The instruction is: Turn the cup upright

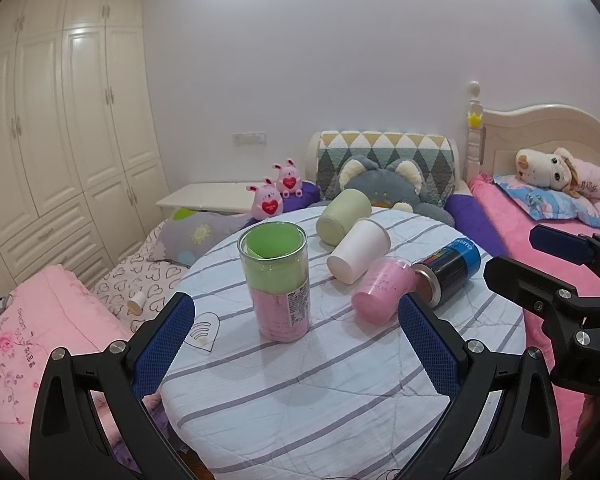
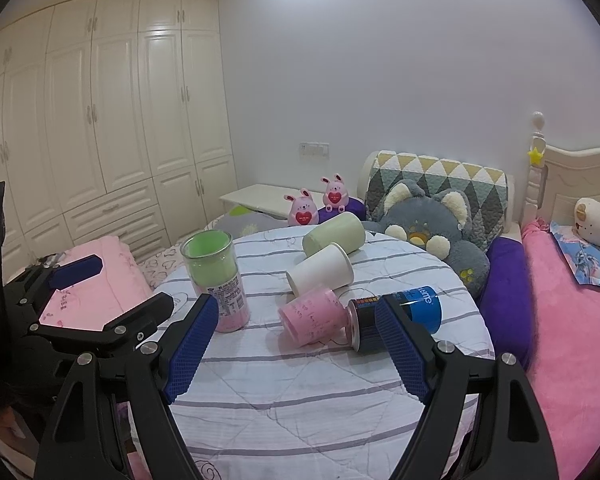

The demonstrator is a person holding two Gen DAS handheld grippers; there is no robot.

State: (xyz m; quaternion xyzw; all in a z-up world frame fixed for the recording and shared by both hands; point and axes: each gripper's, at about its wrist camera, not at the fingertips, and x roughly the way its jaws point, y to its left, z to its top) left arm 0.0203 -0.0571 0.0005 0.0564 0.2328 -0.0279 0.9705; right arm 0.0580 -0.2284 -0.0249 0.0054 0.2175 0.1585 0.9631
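Your left gripper (image 1: 296, 344) and right gripper (image 2: 296, 350) both hover with fingers spread wide, holding nothing. Four cups lie on their sides on the round table under a striped quilted cloth (image 2: 300, 392). The pink plastic cup (image 2: 314, 316) lies nearest, long axis running from 8 to 2 o'clock; which end is its mouth is unclear. Behind it lie the white paper cup (image 2: 322, 270), base toward 8 o'clock, and the pale green cup (image 2: 334, 234). The blue-and-black can (image 2: 396, 316) touches the pink one. The clear cylindrical jar (image 2: 216, 280) stands upright at 10 o'clock. Beds and a cream wardrobe (image 2: 112, 120) surround the table.
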